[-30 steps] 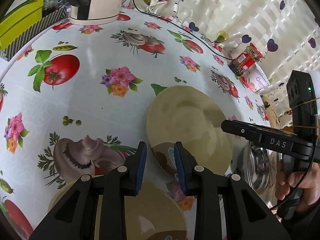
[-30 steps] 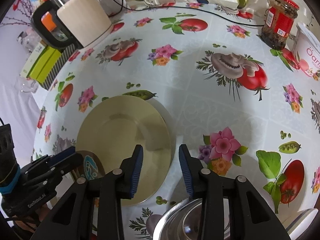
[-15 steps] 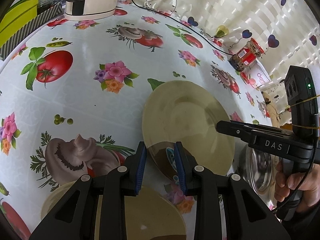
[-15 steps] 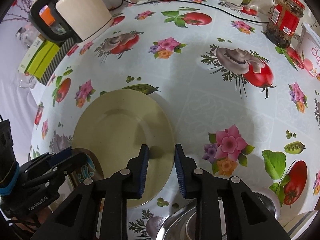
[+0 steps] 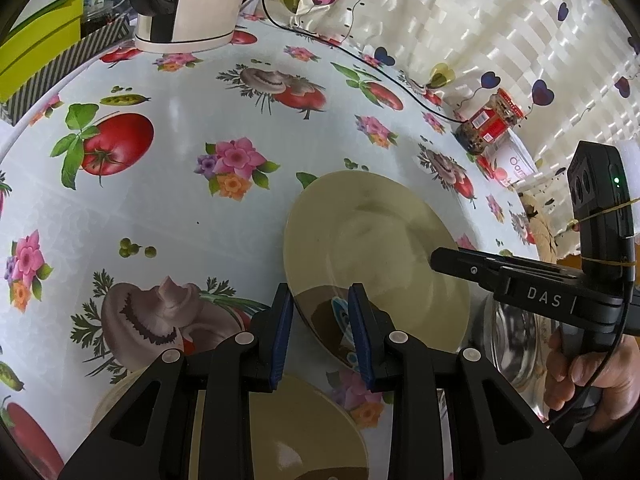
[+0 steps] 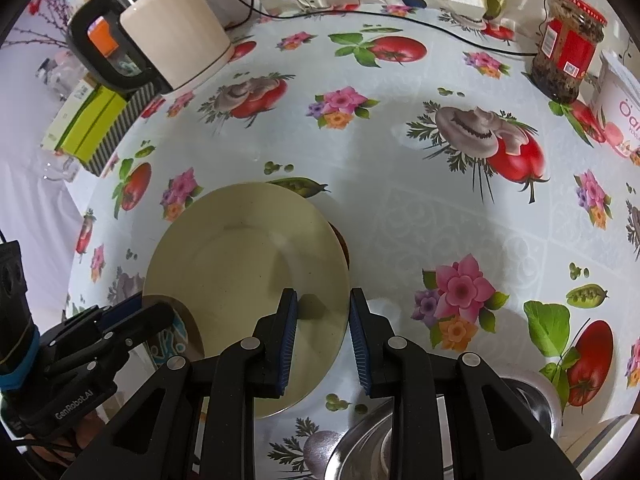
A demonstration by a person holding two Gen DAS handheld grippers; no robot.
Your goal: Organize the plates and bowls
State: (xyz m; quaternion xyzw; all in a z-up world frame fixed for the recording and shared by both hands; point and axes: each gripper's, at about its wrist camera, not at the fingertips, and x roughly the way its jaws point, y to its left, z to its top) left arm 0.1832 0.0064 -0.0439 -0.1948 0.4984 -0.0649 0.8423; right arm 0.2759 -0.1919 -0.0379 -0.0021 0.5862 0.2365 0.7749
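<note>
Two grippers: both work one cream plate [image 6: 240, 264] on the flower-print table [image 6: 400, 168].
Right gripper [image 6: 322, 336]: jaws part-open astride the plate's near-right rim, not pinching it as far as the right wrist view shows.
Left gripper [image 5: 320, 332]: jaws narrowly parted around the plate's near-left rim; whether the pads bite is not clear.
Plate position: middle of the table, toward its near edge; appears tipped, a brown edge showing beneath its far-right side.
Handling: likely ceramic or melamine, stiff, glossy and slippery, breakable if dropped; take it by the rim, from opposite sides.
Neighbours: second cream plate [image 5: 304, 432] at the near edge; steel bowl [image 6: 400, 452] at the near-right edge; kettle [image 6: 172, 40] and jar [image 6: 568, 48] near the far edge.
</note>
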